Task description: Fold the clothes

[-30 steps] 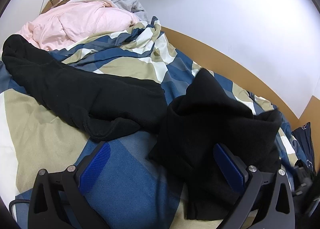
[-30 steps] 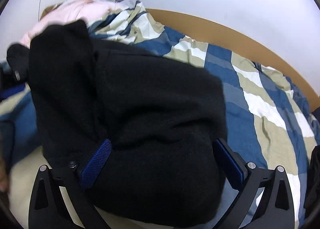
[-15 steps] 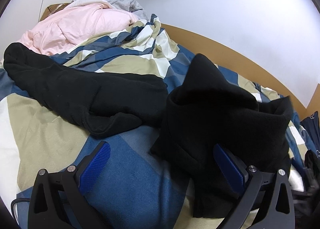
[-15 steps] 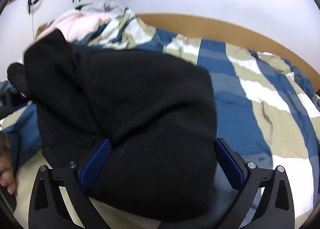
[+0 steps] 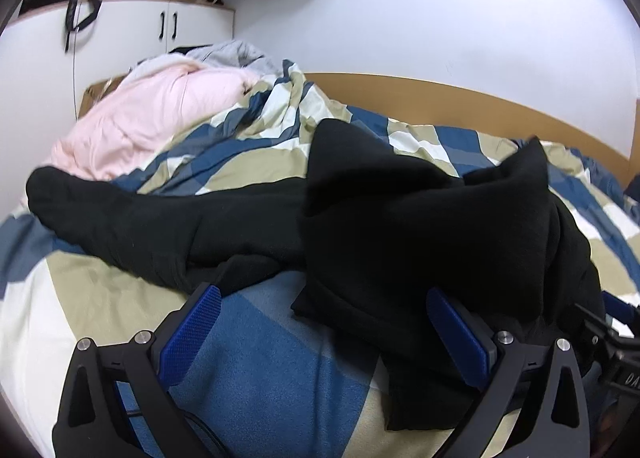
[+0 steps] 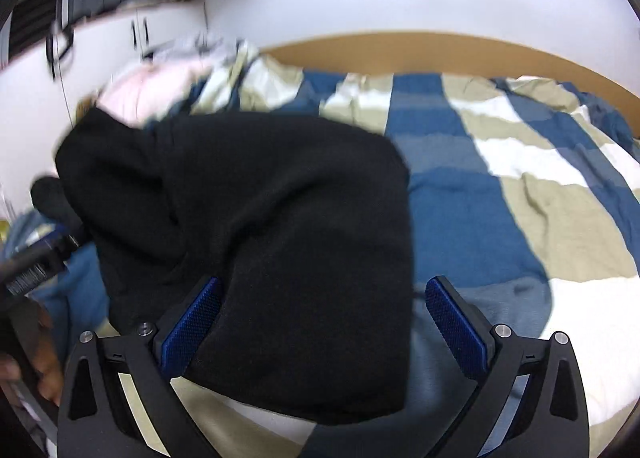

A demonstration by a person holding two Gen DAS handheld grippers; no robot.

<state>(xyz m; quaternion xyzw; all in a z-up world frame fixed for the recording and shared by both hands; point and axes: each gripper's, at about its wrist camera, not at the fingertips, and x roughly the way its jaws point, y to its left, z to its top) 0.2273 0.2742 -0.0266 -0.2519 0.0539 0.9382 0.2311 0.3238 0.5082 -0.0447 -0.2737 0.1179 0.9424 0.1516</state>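
Black fleece garment (image 5: 420,226) bunched on blue-beige-white checked duvet (image 5: 272,370), left gripper (image 5: 320,334) jaws released, right gripper (image 6: 320,322) jaws released over garment's near edge, pink quilt (image 5: 160,114) far left

Lying on the bed — one black garment (image 5: 420,226), one pink quilt (image 5: 160,118), one checked duvet (image 5: 272,370); two grippers are showing — left gripper (image 5: 324,334), right gripper (image 6: 324,322).

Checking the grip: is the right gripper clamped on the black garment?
No, the right gripper is open, its pads spread above the black garment.
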